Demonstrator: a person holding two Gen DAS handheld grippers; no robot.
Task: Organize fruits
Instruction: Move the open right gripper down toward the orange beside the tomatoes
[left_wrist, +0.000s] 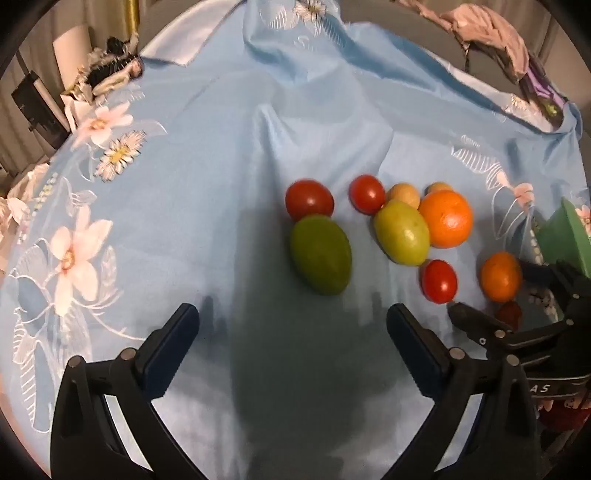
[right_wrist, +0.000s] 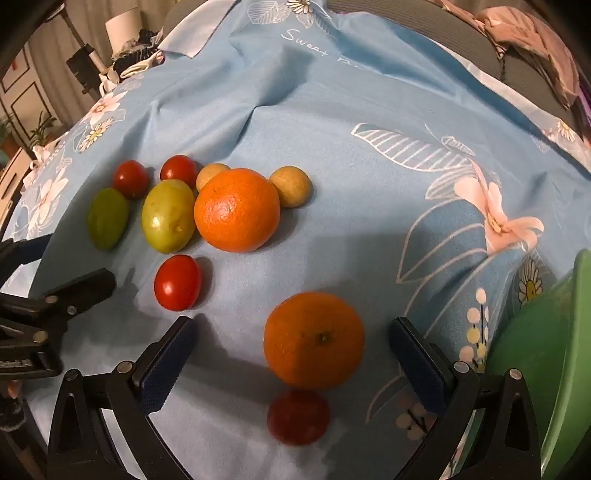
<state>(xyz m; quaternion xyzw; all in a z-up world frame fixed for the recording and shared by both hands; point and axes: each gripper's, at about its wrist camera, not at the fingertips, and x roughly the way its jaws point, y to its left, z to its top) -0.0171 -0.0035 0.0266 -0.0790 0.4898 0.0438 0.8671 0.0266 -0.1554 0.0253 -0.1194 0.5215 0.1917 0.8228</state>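
Blue floral cloth (left_wrist: 229, 155) fills my left view; left gripper (left_wrist: 291, 328) gapes empty at bottom, green fruit (left_wrist: 320, 254) just above. Right view: right gripper (right_wrist: 291, 339) wide, small orange (right_wrist: 314, 339) lower center between fingers, untouched. Firm, rollable; I'd pinch its sides.

A: Left gripper (left_wrist: 291, 325) look?
B: Black plastic frame w/ triangular cut-outs, two silver rivets per arm, dark blue ribbed pads (left_wrist: 168, 354).
A: Right gripper (right_wrist: 291, 336)?
B: Same build: black arms, silver rivets, blue pads (right_wrist: 166, 363). From the left cam it sits right of the left gripper; white letters "AS" on a black strip on its body.
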